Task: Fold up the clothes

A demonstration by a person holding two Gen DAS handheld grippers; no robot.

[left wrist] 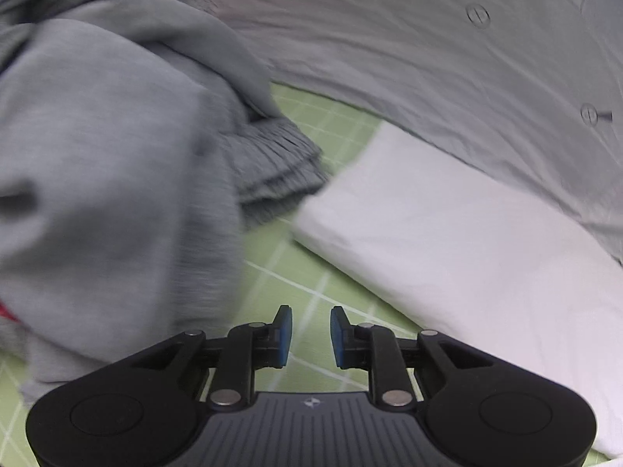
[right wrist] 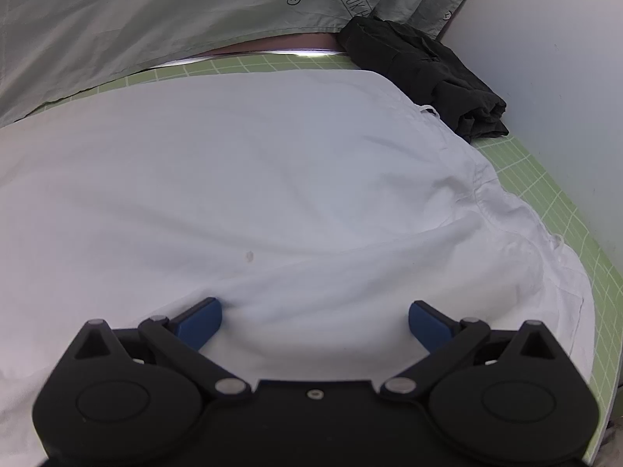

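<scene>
In the left wrist view a grey sweatshirt (left wrist: pixel 101 179) lies bunched and blurred on the left, its ribbed cuff (left wrist: pixel 272 163) near the middle. A folded white garment (left wrist: pixel 467 249) lies to the right. My left gripper (left wrist: pixel 311 334) hovers over the green mat (left wrist: pixel 296 284) between the two. Its jaws stand a little apart with nothing between them. In the right wrist view the white garment (right wrist: pixel 272 179) fills the middle. My right gripper (right wrist: pixel 315 323) is wide open, and its blue pads (right wrist: pixel 202 323) rest against the white cloth without pinching it.
A person in a grey-green buttoned shirt (left wrist: pixel 447 62) stands at the mat's far edge; that shirt (right wrist: pixel 175 19) hangs over the mat there. A crumpled black garment (right wrist: pixel 424 74) lies at the far right corner beside a pale wall (right wrist: pixel 564 78). The mat's right edge (right wrist: pixel 560 210) runs along it.
</scene>
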